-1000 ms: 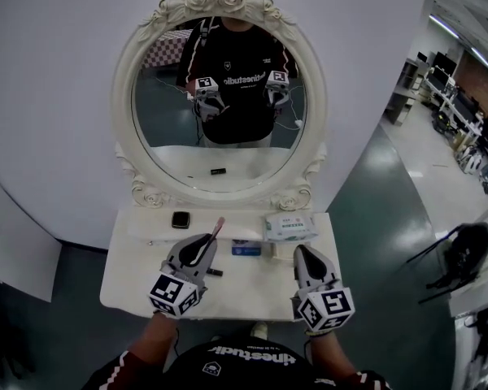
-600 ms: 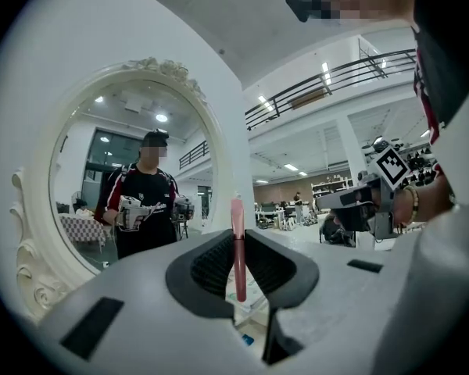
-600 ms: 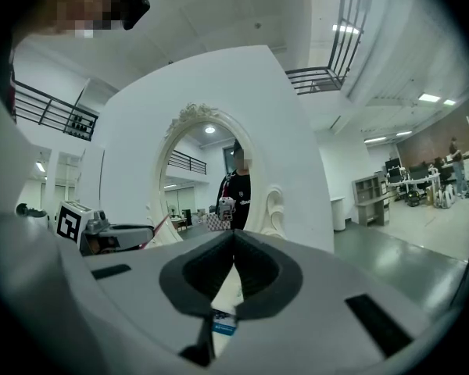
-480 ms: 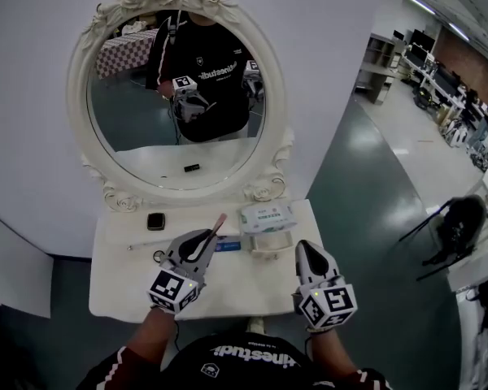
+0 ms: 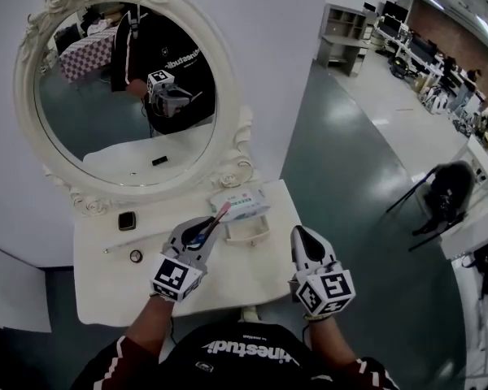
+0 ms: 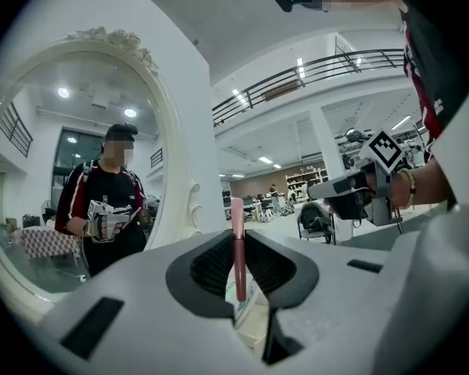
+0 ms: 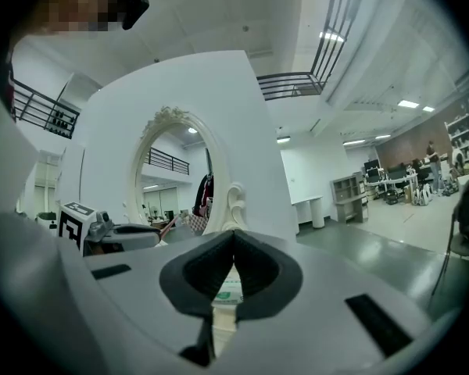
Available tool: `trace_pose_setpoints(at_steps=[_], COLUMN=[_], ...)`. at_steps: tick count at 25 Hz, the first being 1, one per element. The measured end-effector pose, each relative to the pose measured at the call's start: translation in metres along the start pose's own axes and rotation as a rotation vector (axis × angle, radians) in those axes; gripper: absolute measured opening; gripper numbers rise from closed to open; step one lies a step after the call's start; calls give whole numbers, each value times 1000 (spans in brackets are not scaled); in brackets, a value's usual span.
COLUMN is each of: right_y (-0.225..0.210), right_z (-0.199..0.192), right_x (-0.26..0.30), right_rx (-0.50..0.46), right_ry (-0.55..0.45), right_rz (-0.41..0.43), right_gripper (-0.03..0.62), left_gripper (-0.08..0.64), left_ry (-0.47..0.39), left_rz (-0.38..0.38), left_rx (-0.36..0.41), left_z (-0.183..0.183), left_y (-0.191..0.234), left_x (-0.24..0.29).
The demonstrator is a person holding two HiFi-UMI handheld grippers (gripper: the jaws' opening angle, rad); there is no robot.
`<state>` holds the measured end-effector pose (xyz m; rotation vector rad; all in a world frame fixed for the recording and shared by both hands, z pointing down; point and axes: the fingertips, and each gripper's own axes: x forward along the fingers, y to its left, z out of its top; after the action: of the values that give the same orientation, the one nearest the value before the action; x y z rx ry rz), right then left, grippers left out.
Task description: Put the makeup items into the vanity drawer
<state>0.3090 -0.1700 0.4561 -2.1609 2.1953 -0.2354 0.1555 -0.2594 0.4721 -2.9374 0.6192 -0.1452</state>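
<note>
My left gripper [image 5: 205, 227] hovers over the middle of the white vanity top [image 5: 106, 287], shut on a slim pink makeup tube [image 5: 220, 212] that sticks out past its fingertips toward the mirror. In the left gripper view, the tube [image 6: 237, 213] stands upright between the pads of that gripper [image 6: 237, 244]. Just beyond the tube's tip sits a small white open drawer-like box [image 5: 249, 232]. My right gripper [image 5: 302, 236] is at the table's right edge, shut with nothing in it. The right gripper view shows its jaws [image 7: 233, 239] pressed together.
A pack of wipes [image 5: 239, 201] lies behind the open box. On the left part of the top are a black compact [image 5: 127, 220], a small round item [image 5: 136, 256] and a thin stick [image 5: 114, 249]. An oval white-framed mirror [image 5: 236, 149] stands behind. Open floor lies to the right.
The head view has swung right, so the vanity and mirror sit further left. Both grippers keep their pose. The left one still holds the pink tube, now nearer the open box.
</note>
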Motion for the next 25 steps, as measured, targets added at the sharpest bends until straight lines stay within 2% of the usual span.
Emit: trace_pose_setpoints(at_steps=[7, 12, 19, 25], right_y=[-26, -40, -55, -61], right_z=[-9, -11, -25, -29], right_x=[-4, -4, 1, 8], right_rx=[7, 14, 26, 29], right_ry=[23, 37, 70, 87], right_rz=[-33, -43, -45, -43], right_gripper=[3, 3, 3, 3], left_gripper=[48, 48, 48, 48], left_ry=[60, 142, 225, 281], left_rz=[-82, -124, -168, -201], left_rx=[51, 107, 129, 110], left_z=[-27, -60, -101, -131], left_y=[-30, -47, -58, -65], left_x=[43, 68, 94, 110])
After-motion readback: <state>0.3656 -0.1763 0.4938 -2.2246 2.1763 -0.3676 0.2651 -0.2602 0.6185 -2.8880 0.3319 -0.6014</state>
